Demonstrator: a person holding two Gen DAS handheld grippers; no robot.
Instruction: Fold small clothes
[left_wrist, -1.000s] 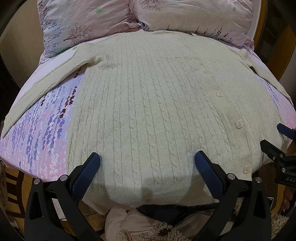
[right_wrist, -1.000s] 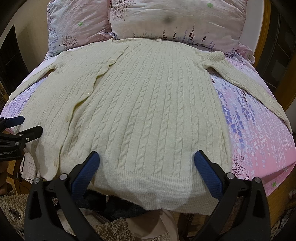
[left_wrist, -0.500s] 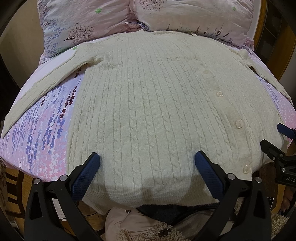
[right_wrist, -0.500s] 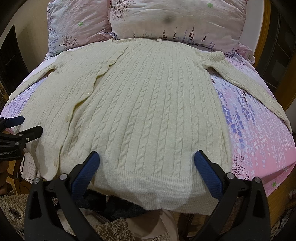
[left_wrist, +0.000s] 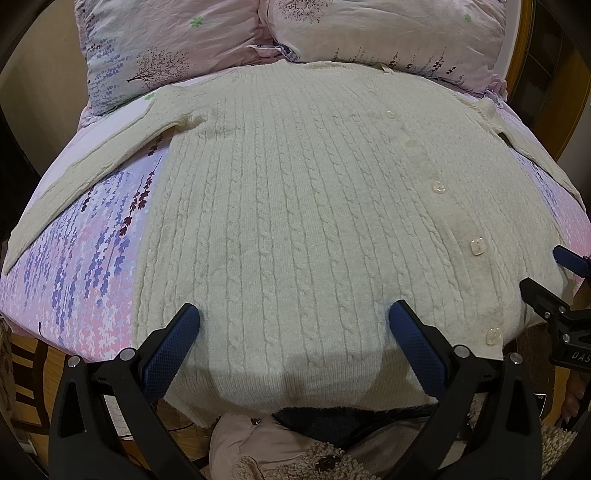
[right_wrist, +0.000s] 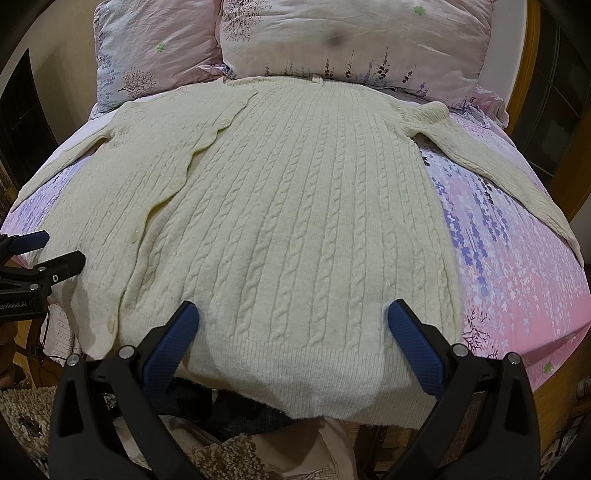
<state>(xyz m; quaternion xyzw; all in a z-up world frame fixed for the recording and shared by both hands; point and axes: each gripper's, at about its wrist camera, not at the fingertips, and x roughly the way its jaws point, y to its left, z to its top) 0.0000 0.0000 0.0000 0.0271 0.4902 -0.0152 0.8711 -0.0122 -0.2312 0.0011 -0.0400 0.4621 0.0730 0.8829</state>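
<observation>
Only 2 scraps of lettering can be read, both on gripper bodies. In the right wrist view, the left gripper (right_wrist: 48, 247) at the left edge carries white letters on its black housing reading "GenRoboLAI" (the start sits at the frame edge and the last letters are small, so the spelling is uncertain). In the left wrist view, the right gripper (left_wrist: 554, 269) at the right edge shows "DAS" in pale letters on its black block, cut off by the frame.
</observation>
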